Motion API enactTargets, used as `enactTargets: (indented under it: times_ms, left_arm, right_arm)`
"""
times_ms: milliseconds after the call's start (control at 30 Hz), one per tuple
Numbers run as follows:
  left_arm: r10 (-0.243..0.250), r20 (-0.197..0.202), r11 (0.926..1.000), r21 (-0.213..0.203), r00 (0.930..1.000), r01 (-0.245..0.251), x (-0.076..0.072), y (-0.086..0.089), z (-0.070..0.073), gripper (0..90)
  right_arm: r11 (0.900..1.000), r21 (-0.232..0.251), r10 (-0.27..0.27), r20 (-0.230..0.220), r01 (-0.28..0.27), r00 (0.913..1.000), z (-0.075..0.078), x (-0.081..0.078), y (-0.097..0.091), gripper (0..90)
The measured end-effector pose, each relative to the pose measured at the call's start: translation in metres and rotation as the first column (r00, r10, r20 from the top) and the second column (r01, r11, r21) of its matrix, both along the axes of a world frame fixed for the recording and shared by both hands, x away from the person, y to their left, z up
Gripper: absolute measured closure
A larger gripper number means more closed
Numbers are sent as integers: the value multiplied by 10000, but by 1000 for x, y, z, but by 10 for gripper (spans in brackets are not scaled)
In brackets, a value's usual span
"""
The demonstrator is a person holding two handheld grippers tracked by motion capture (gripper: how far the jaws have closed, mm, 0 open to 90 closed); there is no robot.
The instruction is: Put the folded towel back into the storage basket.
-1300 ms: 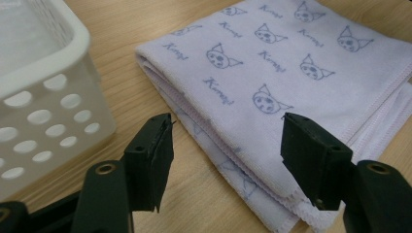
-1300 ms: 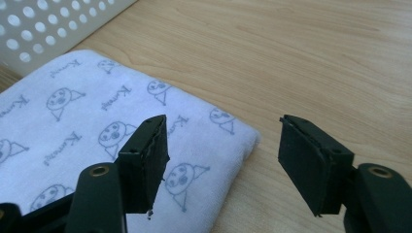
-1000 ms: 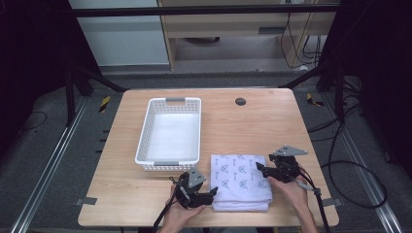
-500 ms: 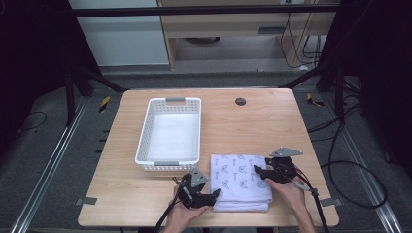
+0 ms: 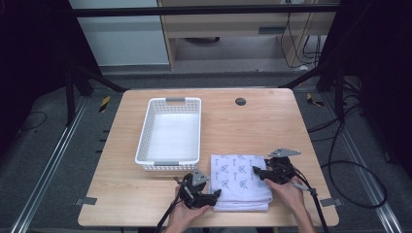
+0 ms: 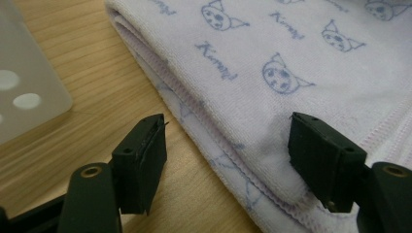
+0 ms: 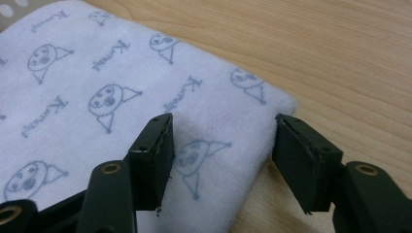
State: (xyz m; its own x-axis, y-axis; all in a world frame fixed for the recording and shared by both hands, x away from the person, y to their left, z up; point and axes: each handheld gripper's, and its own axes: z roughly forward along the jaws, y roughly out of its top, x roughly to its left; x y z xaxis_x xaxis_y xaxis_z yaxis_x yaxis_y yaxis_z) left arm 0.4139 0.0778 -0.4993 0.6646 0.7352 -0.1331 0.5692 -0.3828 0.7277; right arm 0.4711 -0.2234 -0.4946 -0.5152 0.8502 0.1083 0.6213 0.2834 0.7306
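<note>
Towel (image 5: 241, 182): folded flat on bench (image 5: 291, 126).
Left gripper (image 6: 228, 145): released, jaws just widened, straddling the edge.
Right gripper (image 7: 221, 145): released, jaws just narrowed; corner between them, to be pinched squarely.

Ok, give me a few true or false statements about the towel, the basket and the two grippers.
1. The towel lies folded on the table. True.
2. The towel is in the basket. False: it lies beside it.
3. The left gripper is open astride a towel edge. True.
4. The right gripper is shut on the basket rim. False: it is open at a towel corner.
5. The basket holds a cup. False: nothing in it.
</note>
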Motion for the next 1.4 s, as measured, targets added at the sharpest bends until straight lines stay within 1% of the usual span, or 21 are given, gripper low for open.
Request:
enactTargets:
  times_ms: [100,200,300,333,367,467,633,700,833,933,1067,1267,1400]
  left_arm:
    - [39,-153,9999,-95,9999,-41,2,0,-1,293]
    - [33,-138,9999,-112,9999,-35,2,-1,-1,294]
    - [-47,-129,10000,-31,9999,47,1,-2,-1,317]
    - [-68,-159,10000,-29,9999,68,1,-2,-1,323]
    - [-79,-192,10000,-20,9998,79,2,-3,-1,330]
    - [-106,-264,9999,-23,9996,105,2,-4,0,340]
    - [-308,-313,9995,45,9990,310,3,-5,1,376]
    - [-313,-356,9995,6,9989,314,3,-5,1,388]
    - [-392,-511,9992,-36,9979,391,4,-6,2,442]
    - [-467,-567,9989,-90,9973,463,4,-6,2,473]
    - [-531,-658,9985,-182,9964,520,4,-6,2,517]
    - [-587,-803,9978,-356,9950,560,4,-6,2,581]
    - [-521,-818,9979,-428,9953,487,3,-7,2,623]
  right_arm:
    - [9999,120,-81,-76,82,9999,-1,0,-1,399]
    - [9998,134,-142,-132,144,9998,-2,1,-2,389]
    - [9989,377,-253,-302,264,9992,-3,2,-3,386]
    - [9982,514,-286,-415,307,9987,-4,2,-3,386]
    - [9979,549,-305,-471,331,9984,-5,2,-4,388]
    - [9975,615,-327,-473,356,9983,-6,2,-4,399]
    - [9969,704,-305,-520,341,9982,-7,3,-4,419]
    - [9965,774,-275,-571,319,9980,-7,3,-3,440]
    - [9955,894,-253,-659,311,9975,-6,2,-3,486]
    - [9940,1041,-247,-802,331,9965,-6,2,-3,528]
    - [9933,1130,-152,-805,243,9966,-6,2,-2,577]
    - [9922,1207,-179,-952,294,9953,-4,1,-1,615]
    - [9924,1199,-160,-902,268,9958,-4,2,0,644]
